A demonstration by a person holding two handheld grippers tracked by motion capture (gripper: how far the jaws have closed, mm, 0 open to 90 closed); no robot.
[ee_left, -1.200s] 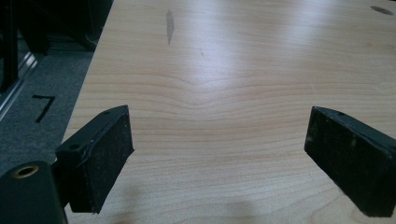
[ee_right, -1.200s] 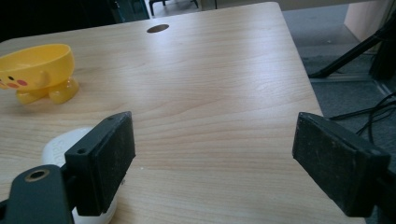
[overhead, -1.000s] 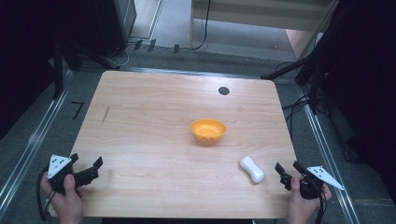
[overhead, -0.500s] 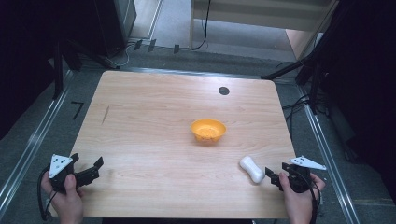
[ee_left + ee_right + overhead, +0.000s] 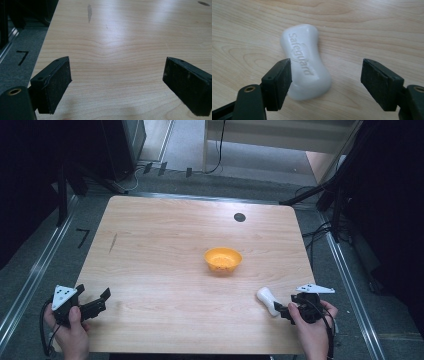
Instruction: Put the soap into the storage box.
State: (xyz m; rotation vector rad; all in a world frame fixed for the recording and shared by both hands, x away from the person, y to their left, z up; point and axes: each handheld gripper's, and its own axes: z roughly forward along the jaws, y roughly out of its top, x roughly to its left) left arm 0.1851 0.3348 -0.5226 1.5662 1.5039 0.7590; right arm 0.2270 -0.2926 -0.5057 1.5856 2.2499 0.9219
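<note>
Currently, the right tongs (image 5: 325,80) stand apart at the lower right of the high view, their left jaw just beside a white soap bar (image 5: 305,65) lying flat on the wooden surface (image 5: 165,250). Left tongs (image 5: 117,85) stand apart at lower left. An orange bowl (image 5: 223,259) sits mid-frame.

A white bar of soap (image 5: 305,63) stamped "Safeguard" lies flat on the wooden table (image 5: 165,250), near its right front edge. An empty orange bowl (image 5: 223,260) sits upright mid-table, well apart from it.
</note>
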